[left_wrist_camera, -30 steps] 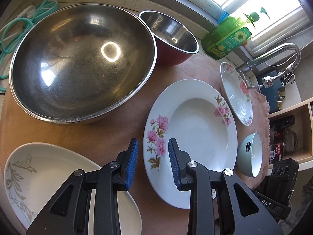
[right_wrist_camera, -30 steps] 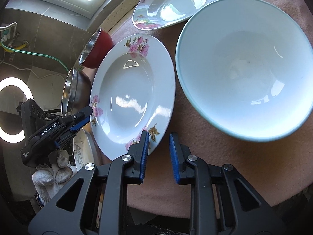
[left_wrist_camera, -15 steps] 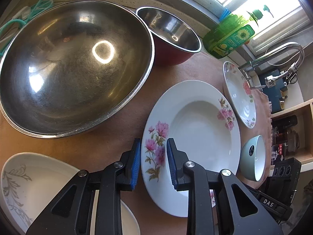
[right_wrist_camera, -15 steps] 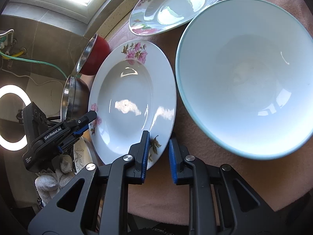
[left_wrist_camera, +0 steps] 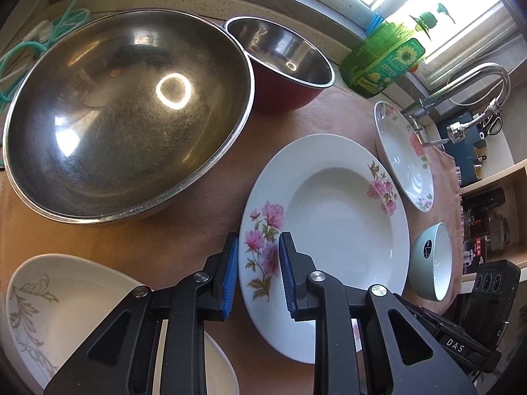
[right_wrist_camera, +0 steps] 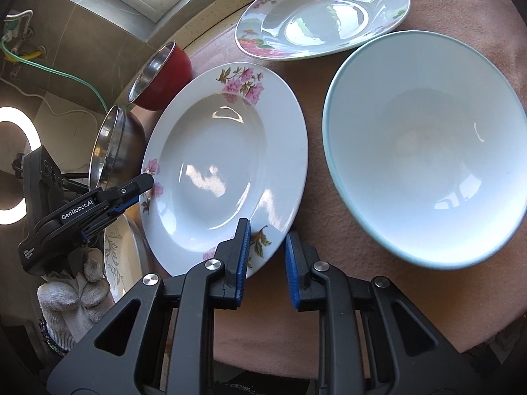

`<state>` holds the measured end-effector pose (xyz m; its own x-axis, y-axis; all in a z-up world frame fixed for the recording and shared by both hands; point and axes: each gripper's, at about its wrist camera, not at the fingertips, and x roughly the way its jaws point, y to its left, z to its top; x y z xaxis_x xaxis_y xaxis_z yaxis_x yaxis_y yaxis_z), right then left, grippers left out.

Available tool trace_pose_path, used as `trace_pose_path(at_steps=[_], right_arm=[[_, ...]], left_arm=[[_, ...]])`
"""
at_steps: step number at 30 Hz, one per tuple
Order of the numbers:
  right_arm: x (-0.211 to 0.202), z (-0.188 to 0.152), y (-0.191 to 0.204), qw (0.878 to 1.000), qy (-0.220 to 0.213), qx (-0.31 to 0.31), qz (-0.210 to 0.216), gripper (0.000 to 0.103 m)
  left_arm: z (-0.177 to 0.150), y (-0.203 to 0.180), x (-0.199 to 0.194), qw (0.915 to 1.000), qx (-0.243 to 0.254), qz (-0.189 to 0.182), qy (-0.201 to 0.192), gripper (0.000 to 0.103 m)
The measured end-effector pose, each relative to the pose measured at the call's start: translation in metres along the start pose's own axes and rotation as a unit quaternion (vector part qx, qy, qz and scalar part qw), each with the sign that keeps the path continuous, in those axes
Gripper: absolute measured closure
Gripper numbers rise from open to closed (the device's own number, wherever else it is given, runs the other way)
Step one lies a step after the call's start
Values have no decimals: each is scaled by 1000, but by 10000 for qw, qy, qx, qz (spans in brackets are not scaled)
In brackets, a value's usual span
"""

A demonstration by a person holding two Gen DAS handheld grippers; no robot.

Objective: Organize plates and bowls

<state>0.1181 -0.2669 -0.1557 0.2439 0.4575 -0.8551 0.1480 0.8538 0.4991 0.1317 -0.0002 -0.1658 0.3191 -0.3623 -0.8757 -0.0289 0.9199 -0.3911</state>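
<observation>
A white deep plate with pink flowers (left_wrist_camera: 332, 230) (right_wrist_camera: 224, 168) lies flat on the pinkish mat. My left gripper (left_wrist_camera: 258, 273) is open, its jaws astride the plate's left rim without closing on it. My right gripper (right_wrist_camera: 265, 256) is open, its jaws astride the plate's near rim. The left gripper also shows in the right wrist view (right_wrist_camera: 131, 194). A second flowered plate (left_wrist_camera: 403, 154) (right_wrist_camera: 322, 13) lies further back. A pale blue bowl (left_wrist_camera: 431, 260) (right_wrist_camera: 425, 144) stands right of the deep plate.
A large steel bowl (left_wrist_camera: 125, 112) and a red steel-lined bowl (left_wrist_camera: 280, 62) stand at the back left. A white plate with a grey leaf pattern (left_wrist_camera: 66, 306) lies at the front left. A green soap bottle (left_wrist_camera: 385, 62), a tap (left_wrist_camera: 461, 92) and a shelf (left_wrist_camera: 487, 210) are to the right.
Both grippers have moved in toward the deep flowered plate, and their jaws now sit astride its rim on opposite sides. The dishes have not moved.
</observation>
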Motion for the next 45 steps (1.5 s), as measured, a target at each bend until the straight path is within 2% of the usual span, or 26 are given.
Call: trace_pose_path(at_steps=[18,24,31,45], right_arm=[[1,-14,11,9993,209,-302,13,82],[1,-16,4,9996,221,-52,193,82],[-7,-10,-5,9999,-48,155,9,81],[-3,0,-10,9987,-182,463,47,79]], left_arm=[[-10,-8,-3,9998,101,121,-103,81],[-10,-8,-2,9997,166,160,-95,81],[-6,-8,0,9997,172,145,-42,82],[15,-7,8,9997,165,187,-68,81]])
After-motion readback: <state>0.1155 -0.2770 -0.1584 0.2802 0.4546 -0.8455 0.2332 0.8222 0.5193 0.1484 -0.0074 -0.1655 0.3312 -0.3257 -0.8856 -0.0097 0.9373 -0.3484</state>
